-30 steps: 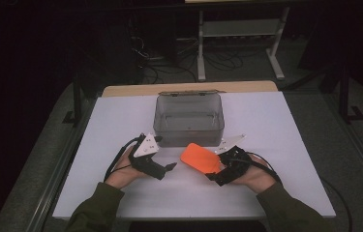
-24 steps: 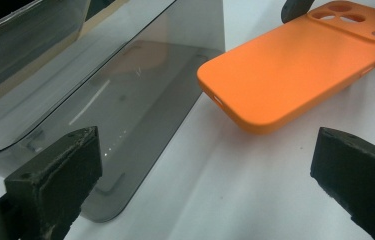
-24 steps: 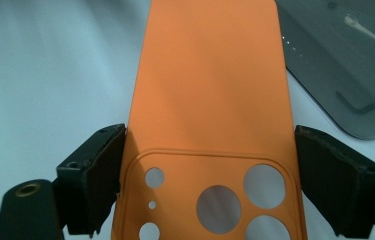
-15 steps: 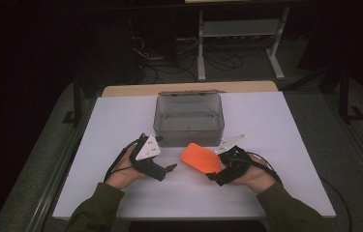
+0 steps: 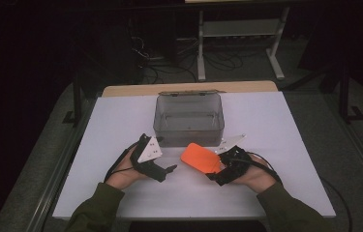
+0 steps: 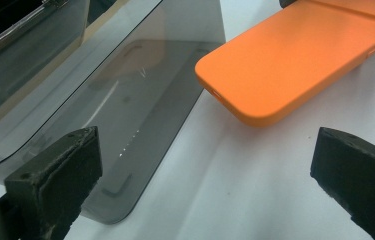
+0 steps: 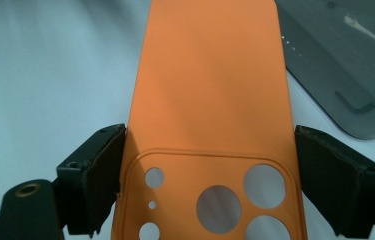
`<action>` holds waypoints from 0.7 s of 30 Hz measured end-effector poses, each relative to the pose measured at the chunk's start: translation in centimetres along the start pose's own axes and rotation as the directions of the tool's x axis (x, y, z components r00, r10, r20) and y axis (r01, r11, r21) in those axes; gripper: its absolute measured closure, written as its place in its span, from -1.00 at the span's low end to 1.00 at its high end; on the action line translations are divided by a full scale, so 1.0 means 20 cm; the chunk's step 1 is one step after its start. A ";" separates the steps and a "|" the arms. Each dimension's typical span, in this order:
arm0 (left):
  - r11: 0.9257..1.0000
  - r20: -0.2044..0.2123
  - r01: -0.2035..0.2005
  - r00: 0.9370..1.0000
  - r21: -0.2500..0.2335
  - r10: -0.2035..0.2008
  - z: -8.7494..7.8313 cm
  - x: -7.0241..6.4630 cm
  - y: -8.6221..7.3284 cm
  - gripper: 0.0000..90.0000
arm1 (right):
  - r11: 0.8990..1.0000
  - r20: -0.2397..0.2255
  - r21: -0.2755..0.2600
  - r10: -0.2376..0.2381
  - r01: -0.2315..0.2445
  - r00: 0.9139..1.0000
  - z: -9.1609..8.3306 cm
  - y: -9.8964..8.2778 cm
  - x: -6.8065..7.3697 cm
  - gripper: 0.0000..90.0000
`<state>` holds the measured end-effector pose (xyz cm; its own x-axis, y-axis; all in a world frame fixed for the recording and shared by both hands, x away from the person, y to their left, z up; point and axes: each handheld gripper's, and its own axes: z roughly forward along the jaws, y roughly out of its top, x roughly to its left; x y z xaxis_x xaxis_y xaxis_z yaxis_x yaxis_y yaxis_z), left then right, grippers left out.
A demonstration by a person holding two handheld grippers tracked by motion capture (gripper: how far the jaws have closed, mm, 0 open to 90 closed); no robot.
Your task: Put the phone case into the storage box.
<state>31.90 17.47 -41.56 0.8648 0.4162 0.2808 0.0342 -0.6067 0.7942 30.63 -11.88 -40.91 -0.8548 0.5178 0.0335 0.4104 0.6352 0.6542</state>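
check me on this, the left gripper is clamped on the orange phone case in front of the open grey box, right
Not quite: the right gripper is the one clamped on the orange phone case, its jaws pressing both long edges at the camera-cutout end, as the right gripper view shows. The left gripper stands open with nothing between its jaws. The rest holds: the case is in front of the open grey box.

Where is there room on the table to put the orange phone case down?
The white table is bare right of the grey box, left of it too, and along the near edge. It is crowded in front of the box, where the phone case and both grippers sit.
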 end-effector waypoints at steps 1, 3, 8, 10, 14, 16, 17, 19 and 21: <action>1.000 -0.001 -0.001 1.000 -0.001 0.001 0.00 0.00 0.00 -1.00 | 1.000 0.000 0.000 0.000 0.000 1.000 0.00 0.00 0.00 -0.66; 1.000 -0.005 -0.006 1.000 0.000 0.006 0.00 0.00 0.00 -1.00 | 1.000 0.000 0.000 0.000 0.000 1.000 0.00 0.00 0.00 -0.66; 1.000 -0.013 -0.020 1.000 0.007 0.020 0.00 -0.01 0.00 -1.00 | 1.000 -0.001 0.000 0.000 0.000 1.000 0.00 0.00 0.00 -0.66; 1.000 -0.015 -0.027 1.000 0.014 0.028 0.00 -0.01 0.00 -1.00 | 1.000 0.000 0.000 0.000 0.000 1.000 0.00 0.00 0.00 -0.66; 0.999 -0.023 -0.046 0.999 0.023 0.046 0.01 -0.02 0.00 -1.00 | 1.000 0.000 0.000 0.002 -0.002 1.000 0.00 0.00 0.00 -0.66; 0.998 -0.024 -0.053 0.998 0.027 0.053 0.01 -0.02 0.00 -1.00 | 1.000 0.000 -0.001 0.001 -0.001 1.000 0.00 0.00 0.00 -0.66; 0.998 -0.026 -0.057 0.998 0.030 0.058 0.01 -0.02 0.00 -1.00 | 1.000 0.001 0.000 0.001 -0.001 1.000 0.00 0.00 0.00 -0.66; 0.997 -0.031 -0.073 0.997 0.037 0.074 0.02 -0.03 0.00 -1.00 | 1.000 0.001 0.000 0.001 -0.001 1.000 0.00 0.00 0.00 -0.66; 0.996 -0.034 -0.078 0.996 0.039 0.080 0.02 -0.03 0.00 -1.00 | 1.000 0.001 0.001 0.001 -0.001 1.000 0.00 0.00 0.00 -0.66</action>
<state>31.58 17.02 -41.98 0.8475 0.3890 0.3611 -0.0142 -0.6635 0.7480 30.70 -11.93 -40.90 -0.8543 0.5188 0.0331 0.4111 0.6353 0.6538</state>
